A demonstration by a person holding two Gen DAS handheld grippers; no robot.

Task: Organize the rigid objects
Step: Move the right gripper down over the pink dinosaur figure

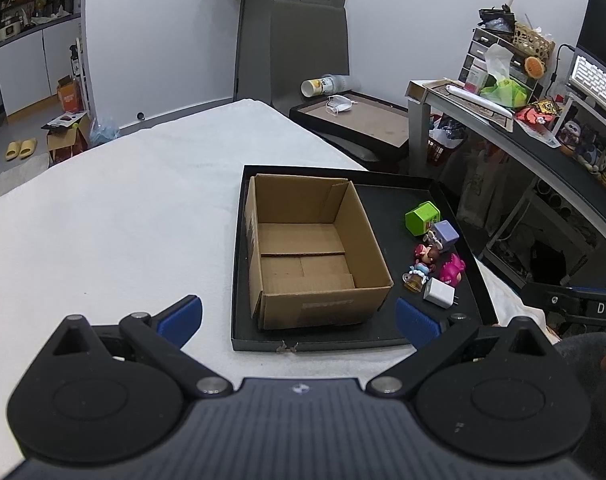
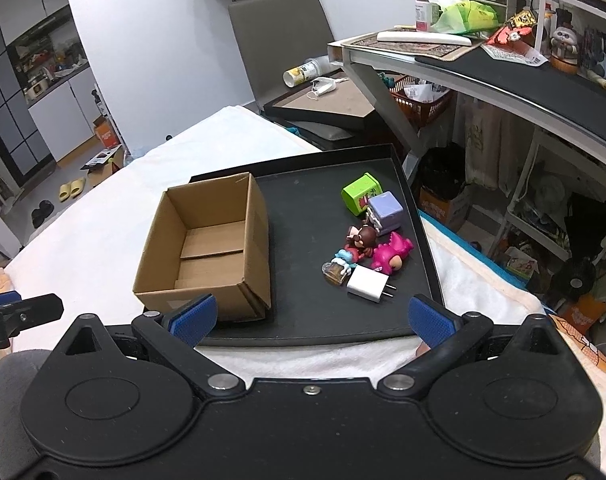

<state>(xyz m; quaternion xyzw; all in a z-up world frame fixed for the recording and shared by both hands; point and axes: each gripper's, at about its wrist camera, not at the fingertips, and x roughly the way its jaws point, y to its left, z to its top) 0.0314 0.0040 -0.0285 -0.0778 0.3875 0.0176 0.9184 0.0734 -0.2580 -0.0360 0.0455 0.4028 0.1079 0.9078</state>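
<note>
An empty open cardboard box stands on the left of a black tray. To its right lie a green cube, a purple cube, a brown-haired figurine, a pink toy, a small blue-topped bottle and a white charger plug. My left gripper is open and empty before the box. My right gripper is open and empty at the tray's near edge.
The tray sits on a white-covered table. A chair with another black tray stands behind. A cluttered desk rises at the right.
</note>
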